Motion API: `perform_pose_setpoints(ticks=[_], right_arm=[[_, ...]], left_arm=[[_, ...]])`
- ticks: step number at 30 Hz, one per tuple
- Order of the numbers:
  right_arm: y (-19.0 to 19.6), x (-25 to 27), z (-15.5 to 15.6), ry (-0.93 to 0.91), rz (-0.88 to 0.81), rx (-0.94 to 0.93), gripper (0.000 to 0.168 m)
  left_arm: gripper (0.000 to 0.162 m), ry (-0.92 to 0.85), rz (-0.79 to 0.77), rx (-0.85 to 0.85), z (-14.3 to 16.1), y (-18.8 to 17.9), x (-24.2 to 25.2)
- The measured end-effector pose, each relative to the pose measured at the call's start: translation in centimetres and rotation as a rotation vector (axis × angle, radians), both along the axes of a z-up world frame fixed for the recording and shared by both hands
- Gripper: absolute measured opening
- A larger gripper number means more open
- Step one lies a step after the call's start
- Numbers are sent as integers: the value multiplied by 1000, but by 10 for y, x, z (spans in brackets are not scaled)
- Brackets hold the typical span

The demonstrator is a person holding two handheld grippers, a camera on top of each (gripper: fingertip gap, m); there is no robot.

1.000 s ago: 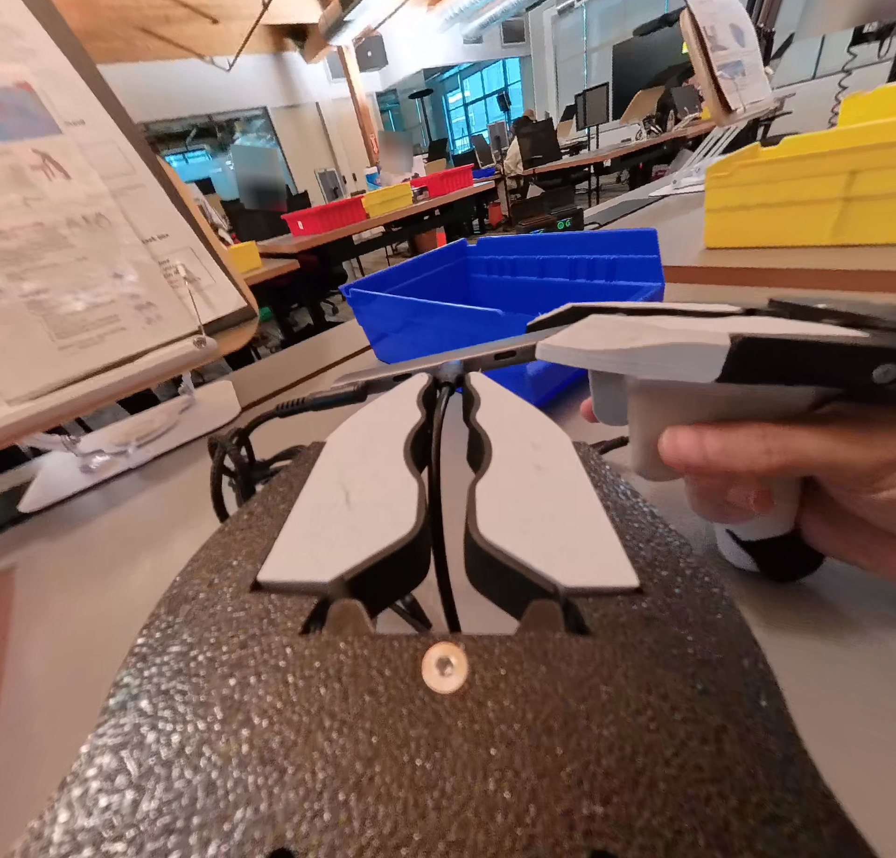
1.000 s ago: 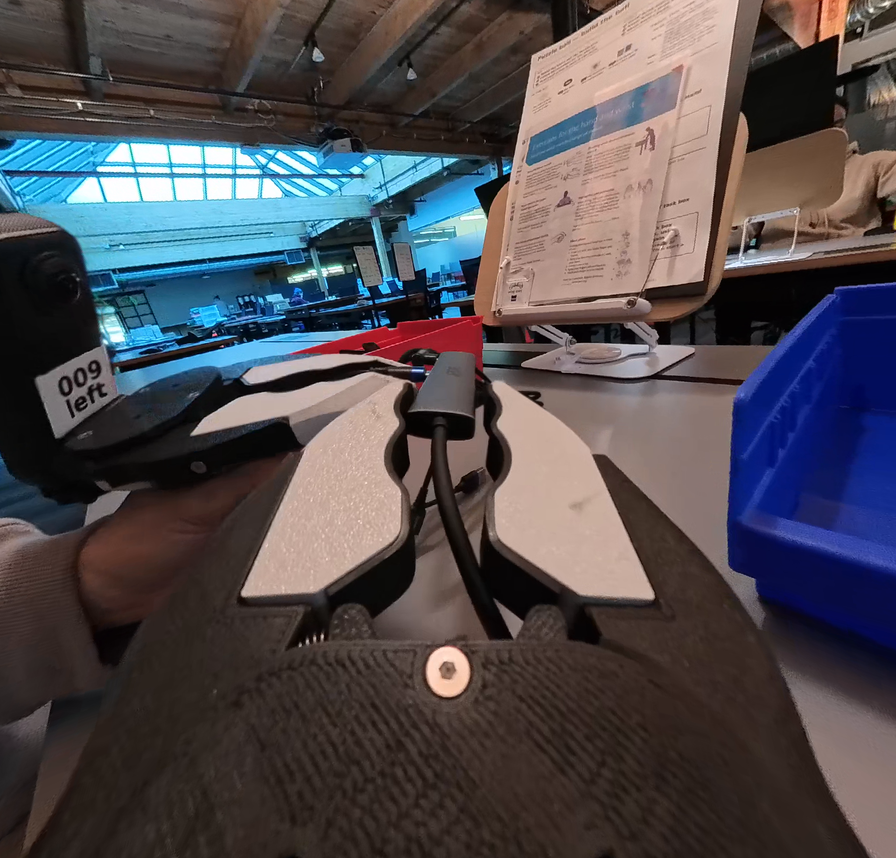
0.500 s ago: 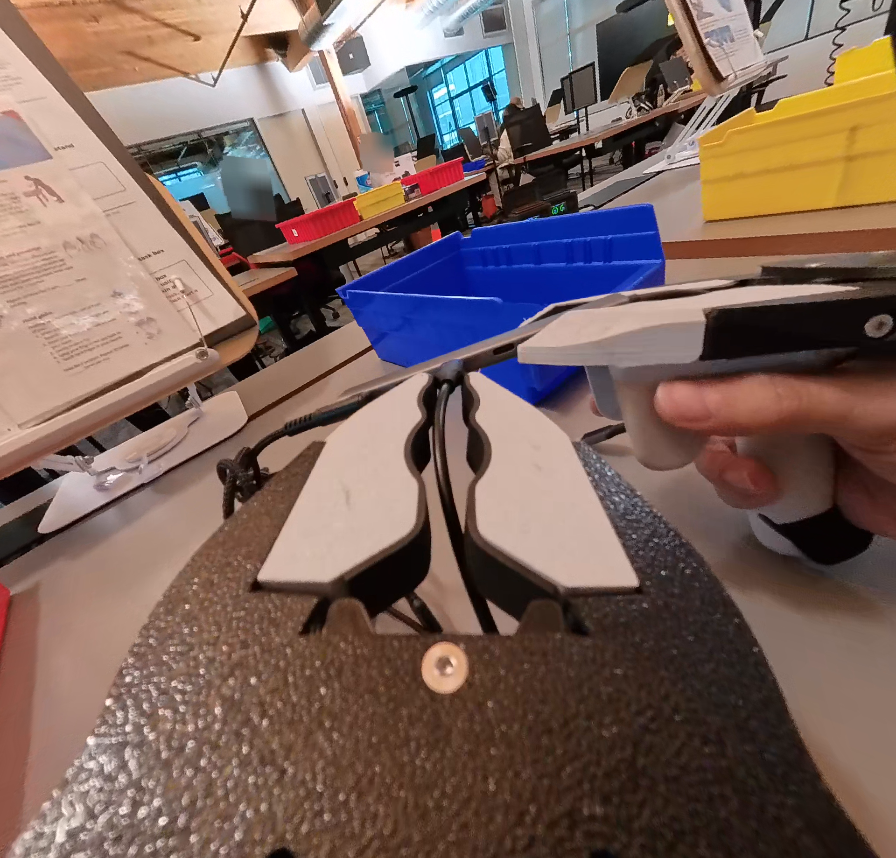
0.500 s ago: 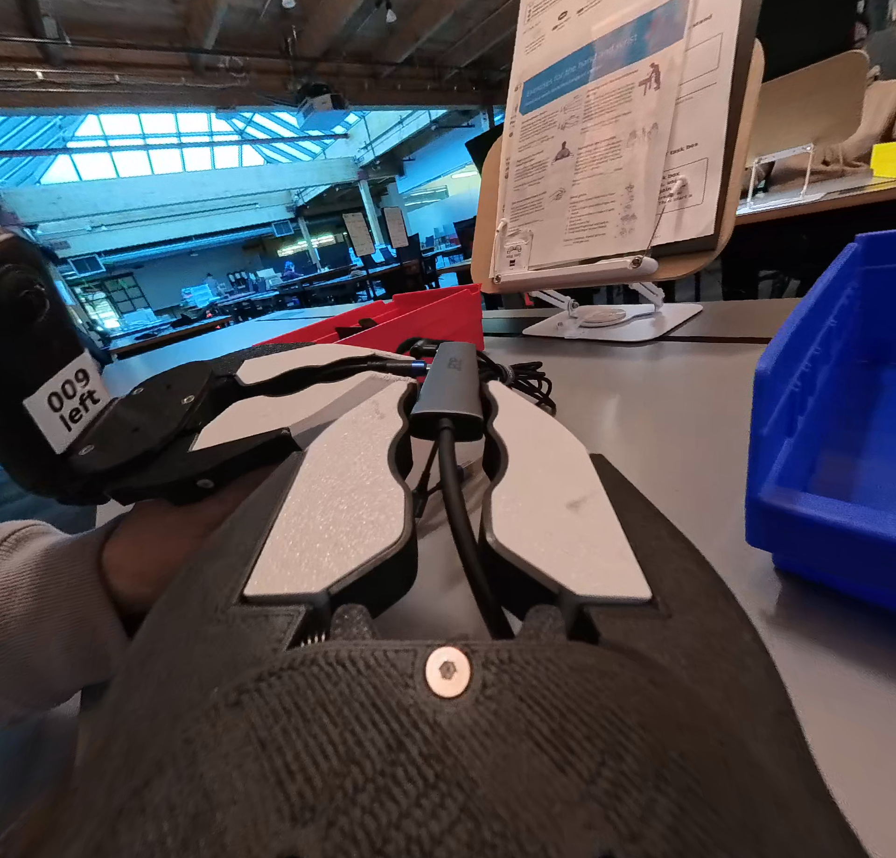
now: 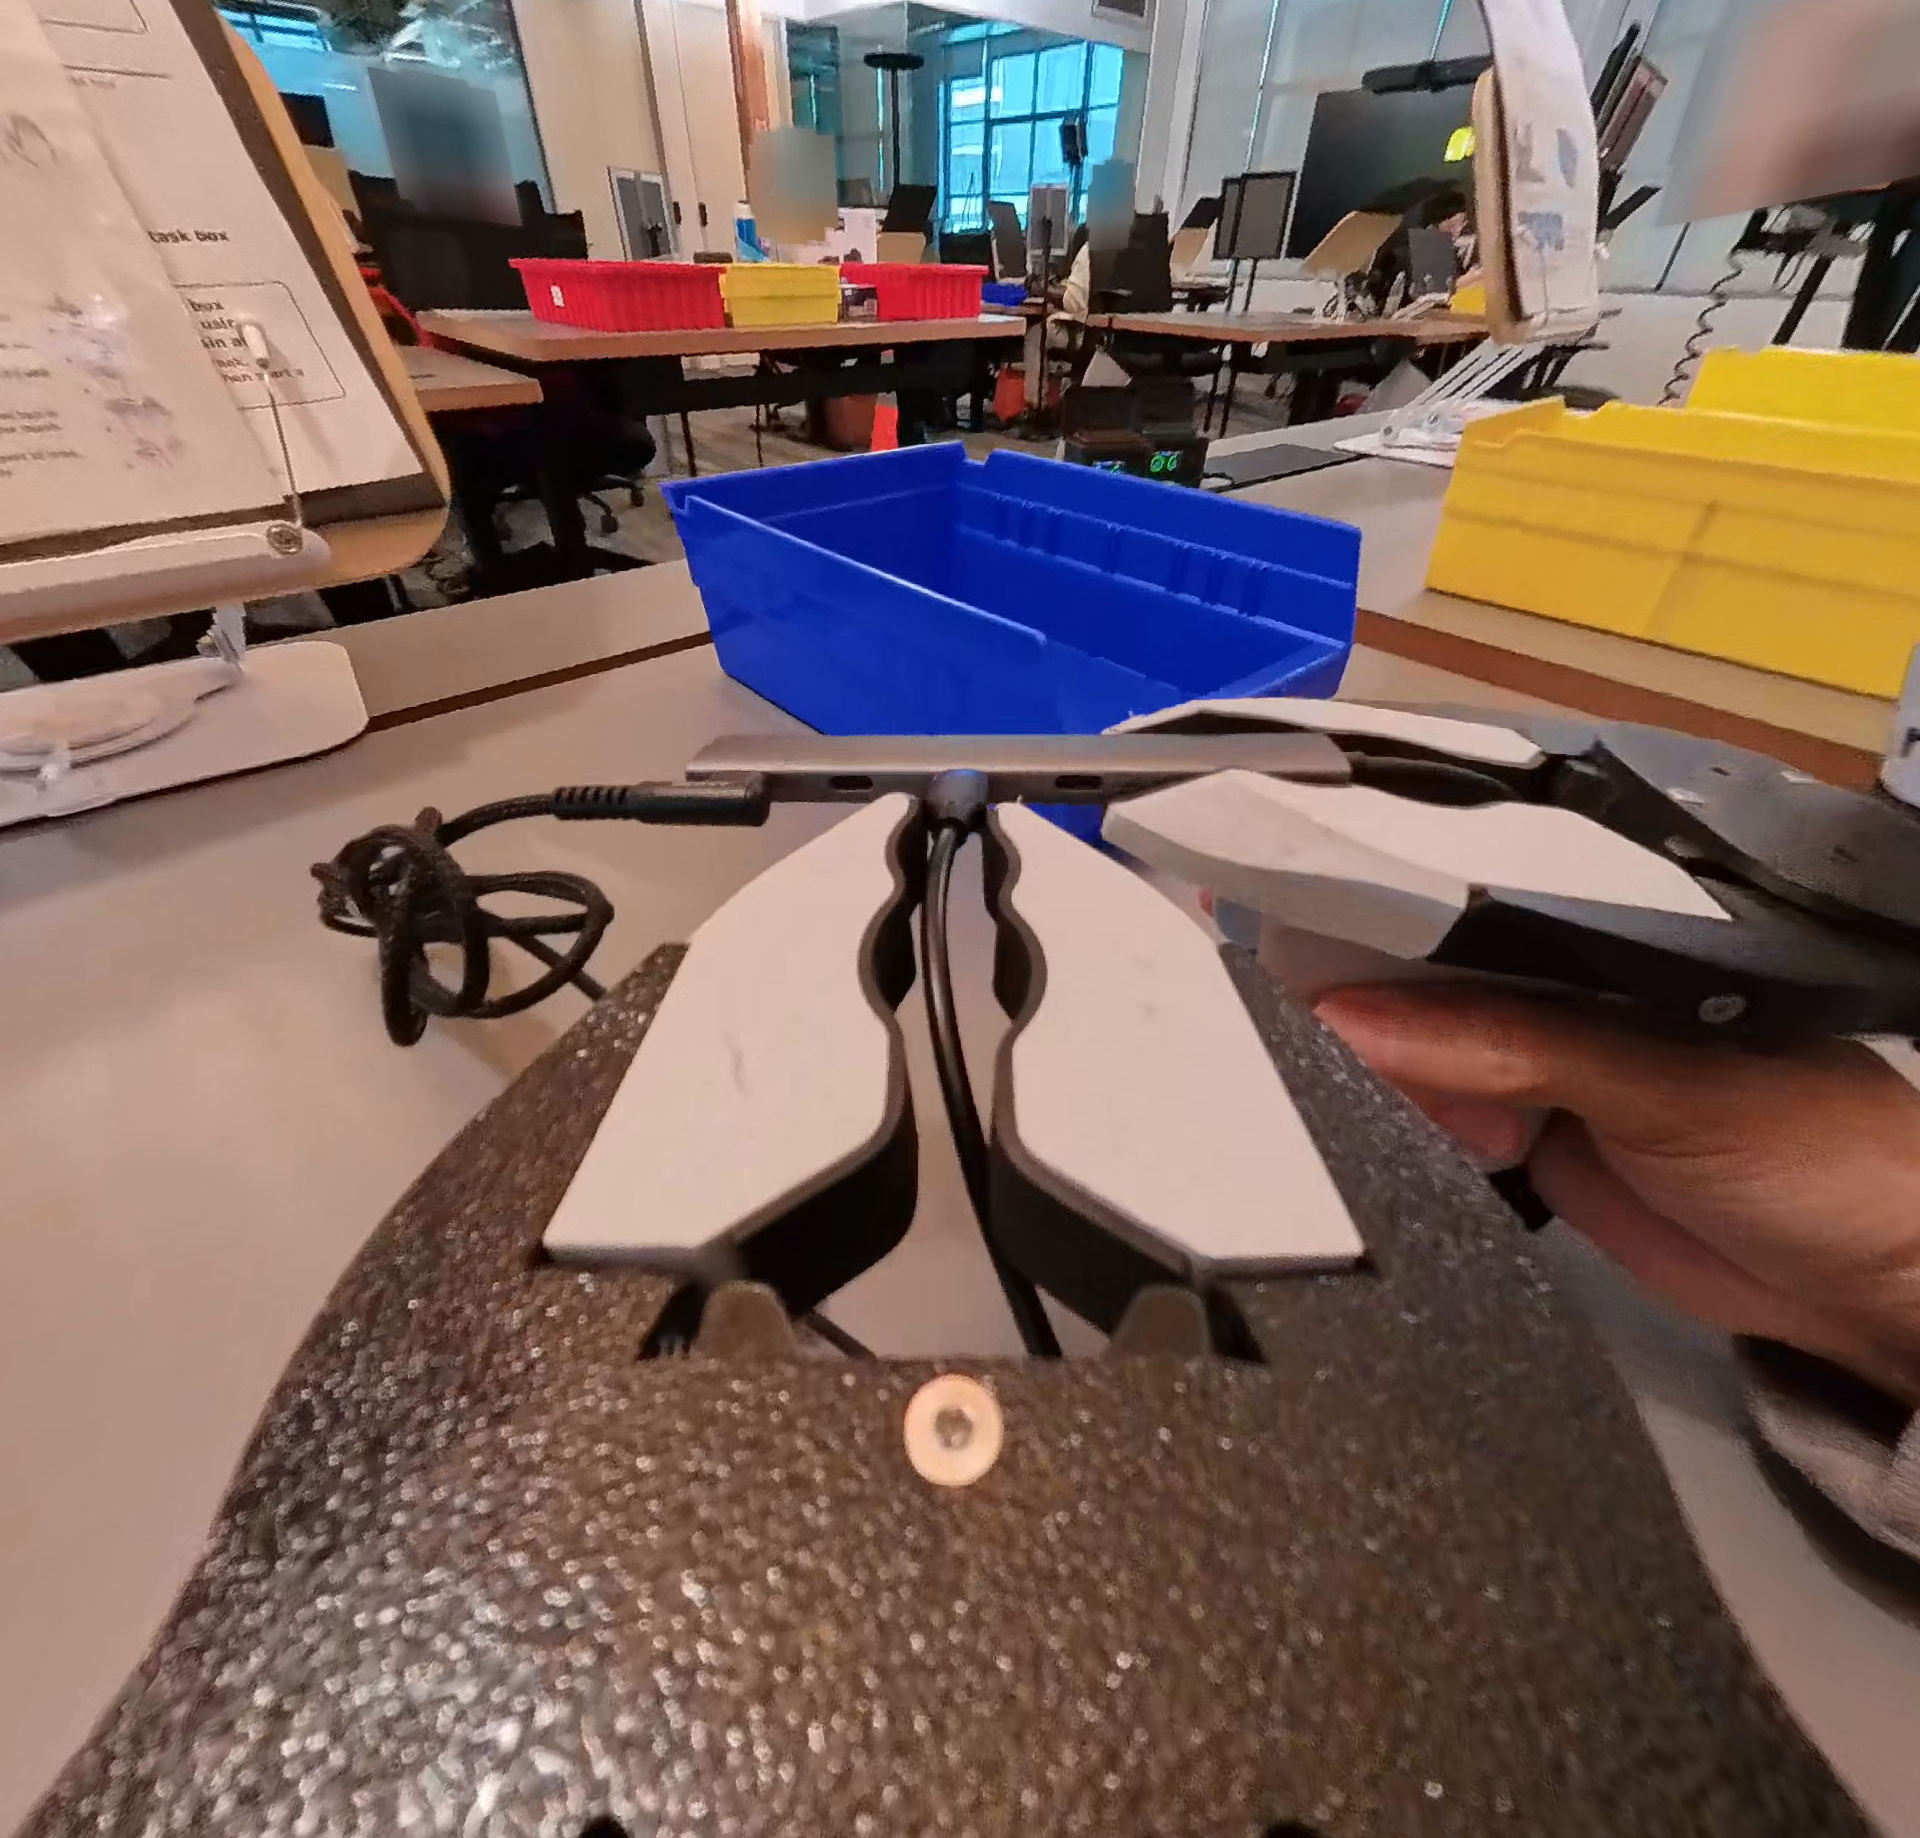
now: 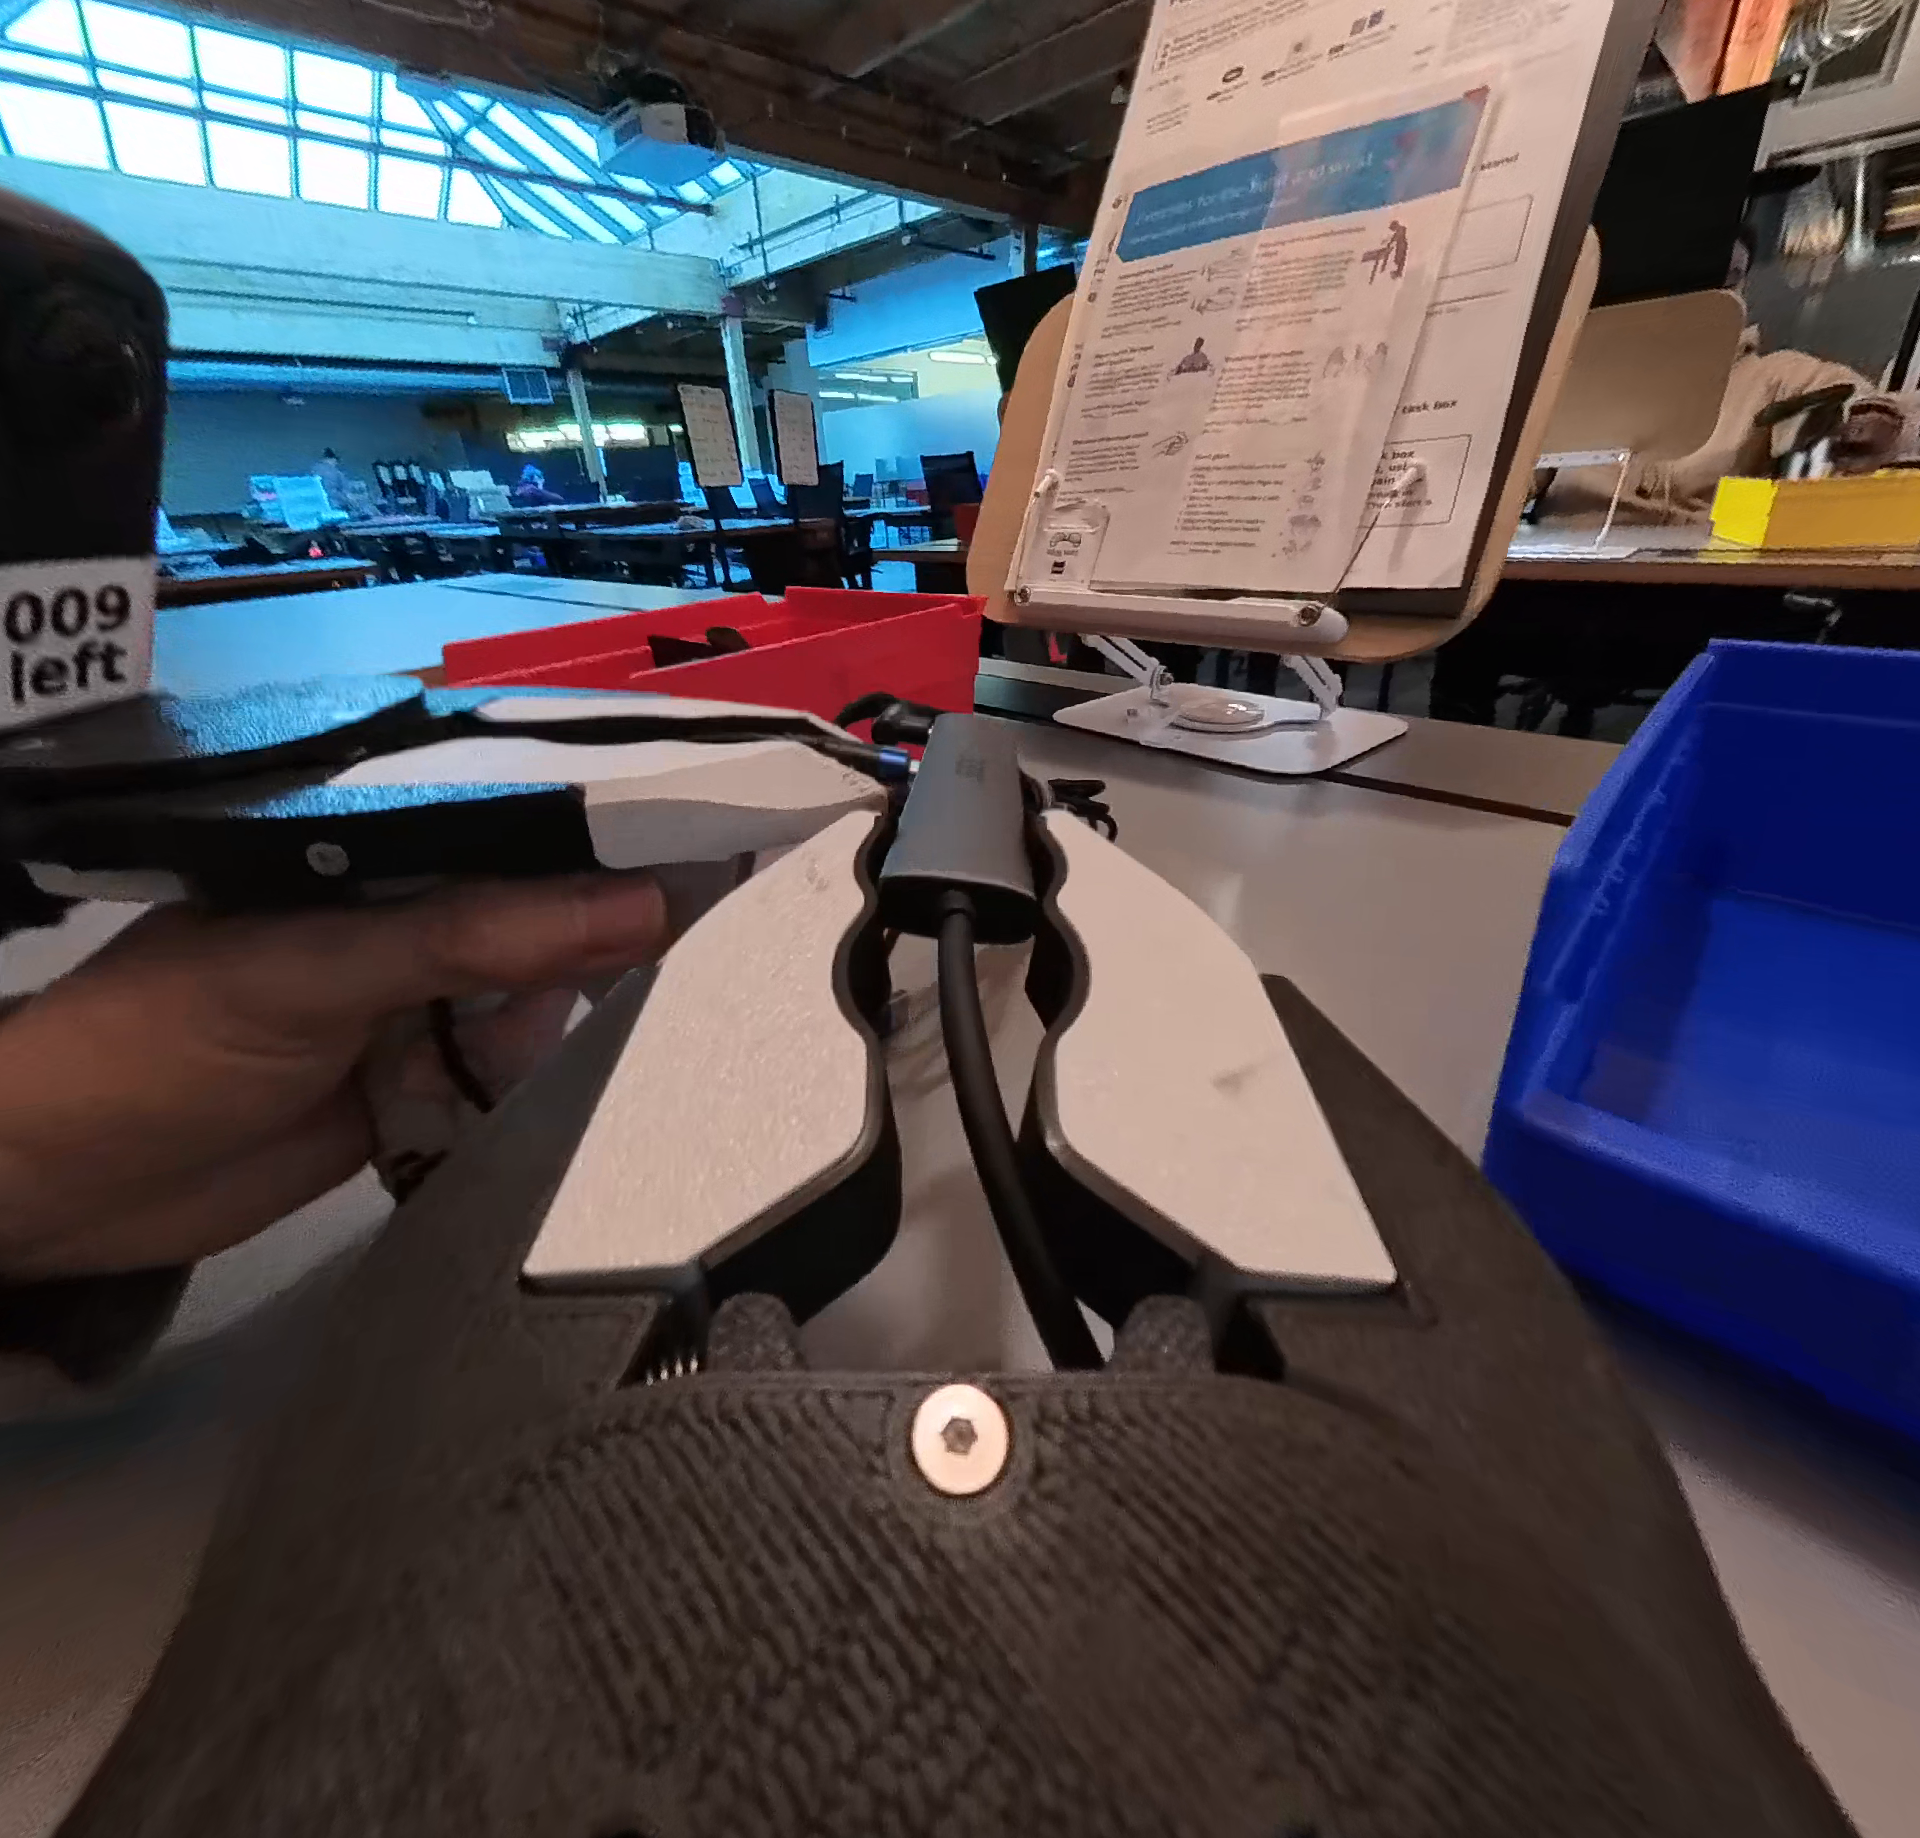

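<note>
A slim grey USB hub point(image 5: 1018, 754) hangs level above the grey table. My left gripper point(image 5: 951, 812) is shut on a black cable point(image 5: 951, 1009), just behind its plug point(image 5: 954, 786), which sits at the hub's long side. My right gripper point(image 6: 956, 832) is shut on the hub's end point(image 6: 961, 822), and the hub's own black lead point(image 6: 987, 1113) runs back between its fingers. A braided black cable point(image 5: 665, 806) is plugged into the hub's far left end, and its coil point(image 5: 447, 915) lies on the table. Each gripper also shows in the other's view: the right point(image 5: 1299, 780), the left point(image 6: 873, 780).
An open blue bin point(image 5: 997, 604) stands just behind the hub. A yellow bin point(image 5: 1683, 552) is at the back right and a red bin point(image 6: 748, 645) at the back left. A document stand with printed sheets point(image 6: 1299, 334) stands behind. A hand point(image 5: 1662, 1165) holds the right gripper. The tips of both grippers are at nearly the same place.
Both grippers keep their hold. The hub, tilted before in the left wrist view, now lies level. Both views have swung a little, bringing the blue bin more to the centre.
</note>
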State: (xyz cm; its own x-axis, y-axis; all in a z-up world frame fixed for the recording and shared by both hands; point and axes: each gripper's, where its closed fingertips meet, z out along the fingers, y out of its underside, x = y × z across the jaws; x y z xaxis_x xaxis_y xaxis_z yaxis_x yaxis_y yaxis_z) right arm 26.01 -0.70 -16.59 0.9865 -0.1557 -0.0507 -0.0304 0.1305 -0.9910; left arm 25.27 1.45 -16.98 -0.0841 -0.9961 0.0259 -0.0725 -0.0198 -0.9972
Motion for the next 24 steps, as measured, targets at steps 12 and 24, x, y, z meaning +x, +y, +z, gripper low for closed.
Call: perform_pose_setpoints(ticks=[12, 24], right_arm=[[-1, -2, -2, -51, -18, -27, 25], [0, 6, 4, 173, -38, 91, 25]], left_arm=[[10, 102, -45, 46, 1, 0, 1], [10, 92, -14, 59, 3, 1, 9]])
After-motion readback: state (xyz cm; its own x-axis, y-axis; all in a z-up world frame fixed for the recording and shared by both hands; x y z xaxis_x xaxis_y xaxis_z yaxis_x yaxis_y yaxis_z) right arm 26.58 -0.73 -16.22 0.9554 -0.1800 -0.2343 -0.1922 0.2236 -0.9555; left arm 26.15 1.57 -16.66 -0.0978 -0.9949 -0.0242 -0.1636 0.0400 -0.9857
